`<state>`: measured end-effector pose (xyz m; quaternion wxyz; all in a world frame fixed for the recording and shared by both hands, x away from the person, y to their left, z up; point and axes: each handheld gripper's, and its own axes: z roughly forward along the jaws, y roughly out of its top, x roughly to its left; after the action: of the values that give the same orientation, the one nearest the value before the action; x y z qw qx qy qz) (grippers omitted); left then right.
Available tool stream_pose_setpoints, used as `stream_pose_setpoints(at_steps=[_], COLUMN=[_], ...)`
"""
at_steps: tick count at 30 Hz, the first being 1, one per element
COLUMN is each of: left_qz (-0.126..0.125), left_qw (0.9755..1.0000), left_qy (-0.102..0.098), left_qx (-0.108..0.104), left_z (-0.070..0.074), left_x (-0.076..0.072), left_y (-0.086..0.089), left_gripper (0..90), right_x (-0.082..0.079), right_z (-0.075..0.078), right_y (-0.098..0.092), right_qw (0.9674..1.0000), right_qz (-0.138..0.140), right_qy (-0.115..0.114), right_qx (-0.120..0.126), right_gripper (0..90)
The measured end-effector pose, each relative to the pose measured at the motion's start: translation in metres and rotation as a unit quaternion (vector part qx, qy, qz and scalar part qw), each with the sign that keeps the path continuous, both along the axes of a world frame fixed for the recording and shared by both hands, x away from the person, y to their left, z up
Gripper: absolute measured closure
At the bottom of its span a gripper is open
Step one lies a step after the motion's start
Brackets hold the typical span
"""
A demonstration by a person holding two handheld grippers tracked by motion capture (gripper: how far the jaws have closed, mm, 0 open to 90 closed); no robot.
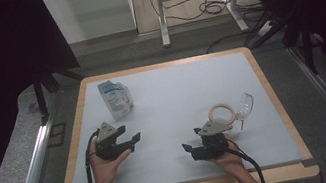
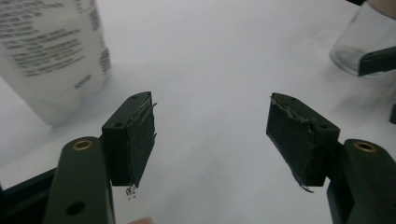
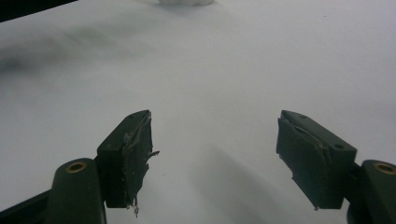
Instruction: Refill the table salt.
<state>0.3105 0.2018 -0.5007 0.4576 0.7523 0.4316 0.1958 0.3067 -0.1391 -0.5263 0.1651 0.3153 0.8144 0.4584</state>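
High view: left hand-held gripper [image 1: 134, 139] and right hand-held gripper [image 1: 188, 147] lie level, jaws wide and empty, pointing inward.

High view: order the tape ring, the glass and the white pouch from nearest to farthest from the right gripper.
From the right gripper:
1. Tape ring, lying just beyond the gripper's grey plate.
2. Glass, on its side right next to the ring, toward the table's right edge.
3. White pouch, far across the table at back left, nearer the left gripper.
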Motion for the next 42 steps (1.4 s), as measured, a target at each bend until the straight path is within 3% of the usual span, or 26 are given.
stream_pose_setpoints(at_steps=[3,11,13,17,22,23,27,29,33,37,42], left_qz=[0.004,0.043,0.058,0.067,0.074,0.08,0.084,0.082,0.062,0.043,-0.004], left_qw=[1.0,0.9989,0.9981,0.9976,0.9968,0.996,0.9959,0.9954,0.9967,0.9984,0.9997], left_qy=[0.001,-0.01,-0.012,-0.017,-0.026,-0.035,-0.026,-0.026,-0.015,-0.012,0.01], left_qx=[-0.001,-0.012,-0.014,-0.009,-0.011,-0.017,-0.02,-0.043,-0.05,-0.034,-0.022], left_z=[0.0,0.009,0.013,0.016,0.019,0.018,0.017,0.016,0.017,0.019,0.027], left_x=[0.003,0.019,0.027,0.037,0.059,0.062,0.073,0.083,0.094,0.101,0.116], left_y=[0.003,0.025,0.033,0.039,0.055,0.058,0.066,0.072,0.075,0.074,0.074], left_gripper=[33.5,38.1,39.3,41.0,42.1,42.3,43.8,45.1,45.7,47.3,52.5], right_x=[0.001,0.001,0.0,-0.003,-0.007,-0.007,-0.008,-0.008,-0.009,-0.008,-0.008], right_z=[0.0,-0.001,0.0,0.001,-0.002,-0.003,-0.004,-0.005,-0.007,-0.007,-0.007], right_y=[-0.002,-0.002,0.001,0.004,0.011,0.012,0.015,0.017,0.019,0.018,0.016], right_qw=[1.0,1.0,1.0,1.0,0.9998,0.9998,0.9996,0.9995,0.9994,0.9994,0.9995], right_qz=[-0.002,-0.001,0.001,0.005,0.017,0.018,0.023,0.024,0.025,0.025,0.023], right_qy=[0.001,0.002,0.0,0.0,0.0,0.0,0.001,0.002,0.002,0.002,0.001], right_qx=[-0.001,-0.003,-0.003,-0.003,-0.011,-0.012,-0.016,-0.019,-0.024,-0.024,-0.023], right_gripper=[27.4,27.3,27.4,27.3,27.3,27.4,27.3,27.3,27.3,27.3,27.3])
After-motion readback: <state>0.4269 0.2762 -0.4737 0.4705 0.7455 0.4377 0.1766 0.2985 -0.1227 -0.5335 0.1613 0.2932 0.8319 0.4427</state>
